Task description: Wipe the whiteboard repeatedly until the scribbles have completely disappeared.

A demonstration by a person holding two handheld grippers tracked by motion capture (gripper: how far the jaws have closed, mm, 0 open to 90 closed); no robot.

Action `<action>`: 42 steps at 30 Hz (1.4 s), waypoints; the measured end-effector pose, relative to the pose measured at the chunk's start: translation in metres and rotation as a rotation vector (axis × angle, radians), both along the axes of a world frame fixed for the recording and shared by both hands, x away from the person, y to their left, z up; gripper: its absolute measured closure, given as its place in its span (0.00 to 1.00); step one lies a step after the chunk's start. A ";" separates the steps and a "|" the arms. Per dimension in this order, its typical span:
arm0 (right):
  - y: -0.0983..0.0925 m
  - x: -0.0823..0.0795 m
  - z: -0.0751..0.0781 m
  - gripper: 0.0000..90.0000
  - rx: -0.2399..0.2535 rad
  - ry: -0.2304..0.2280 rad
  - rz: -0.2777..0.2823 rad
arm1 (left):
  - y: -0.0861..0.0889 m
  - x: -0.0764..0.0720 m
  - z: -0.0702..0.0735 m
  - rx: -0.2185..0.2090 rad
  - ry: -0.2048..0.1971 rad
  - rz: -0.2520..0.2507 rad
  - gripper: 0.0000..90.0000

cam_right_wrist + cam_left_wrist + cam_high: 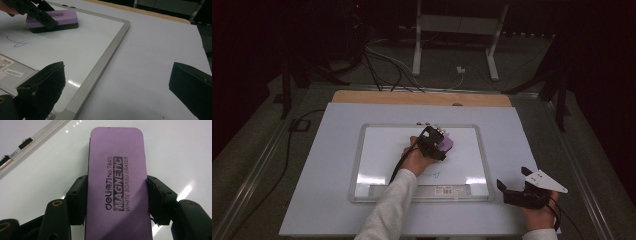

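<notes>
My left hand-held gripper (pixel 116 197) clamps the purple eraser (pixel 116 170), black-based, printed "MAGNETIC WHITE BOARD ERASER"; my right hand-held gripper (pixel 117 85) gapes empty.

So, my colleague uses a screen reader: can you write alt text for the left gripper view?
The left claw grips a purple eraser by its long sides, flat on a glossy whiteboard. Its label reads "deli No 7840 MAGNETIC WHITE BOARD ERASER". The board's metal frame crosses the upper left corner.

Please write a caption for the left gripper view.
Left gripper clamps a purple magnetic eraser flat on the whiteboard.
</notes>
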State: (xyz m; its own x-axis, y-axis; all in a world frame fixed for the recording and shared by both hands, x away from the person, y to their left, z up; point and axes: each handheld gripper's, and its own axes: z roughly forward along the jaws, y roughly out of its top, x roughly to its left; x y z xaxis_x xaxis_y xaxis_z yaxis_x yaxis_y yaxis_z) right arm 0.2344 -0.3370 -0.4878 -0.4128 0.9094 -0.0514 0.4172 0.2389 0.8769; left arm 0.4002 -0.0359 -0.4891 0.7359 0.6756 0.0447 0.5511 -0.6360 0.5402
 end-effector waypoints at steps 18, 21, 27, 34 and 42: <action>0.002 0.000 0.000 0.01 -0.005 0.003 0.000 | 0.012 -0.037 -0.001 -0.033 0.012 -0.191 0.47; 0.001 0.000 -0.001 0.01 -0.002 0.005 -0.001 | 0.026 -0.033 -0.001 -0.032 0.001 -0.118 0.47; 0.002 0.001 -0.001 0.01 -0.003 0.005 -0.001 | 0.043 -0.034 -0.002 -0.046 0.020 -0.071 0.47; 0.004 0.001 -0.001 0.01 -0.007 0.005 0.004 | 0.031 -0.056 -0.002 -0.074 0.049 -0.155 0.47; 0.003 0.001 -0.001 0.01 -0.006 0.004 0.003 | 0.022 -0.059 -0.002 -0.065 0.028 -0.161 0.47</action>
State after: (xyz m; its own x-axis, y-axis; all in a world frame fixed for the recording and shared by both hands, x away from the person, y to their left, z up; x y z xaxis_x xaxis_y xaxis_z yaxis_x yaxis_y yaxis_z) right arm 0.2357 -0.3336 -0.4888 -0.4157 0.9078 -0.0555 0.4202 0.2458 0.8735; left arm 0.3408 -0.0135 -0.4912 0.8352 0.5497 -0.0178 0.4606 -0.6813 0.5689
